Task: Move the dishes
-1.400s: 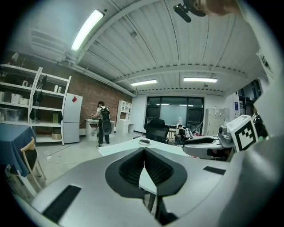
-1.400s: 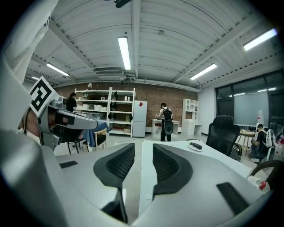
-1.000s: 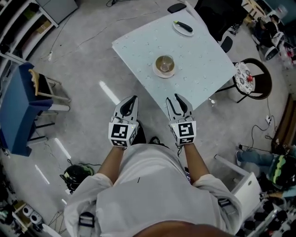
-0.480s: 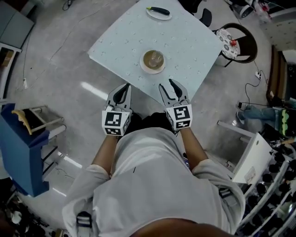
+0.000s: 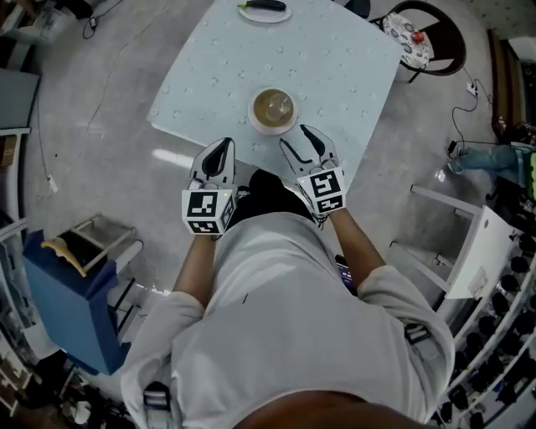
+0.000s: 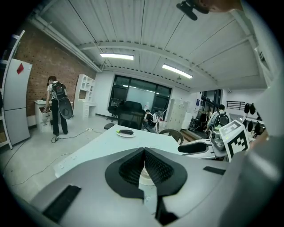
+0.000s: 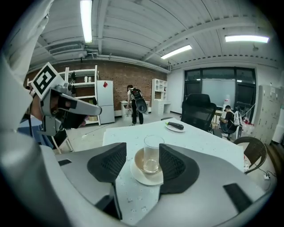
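Far plate (image 5: 270,17) partly out of frame

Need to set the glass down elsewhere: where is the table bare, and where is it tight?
The table is bare on both sides of the saucer and in the wide stretch between it and the far plate. Only the near edge is crowded: the saucer with its glass stands there.
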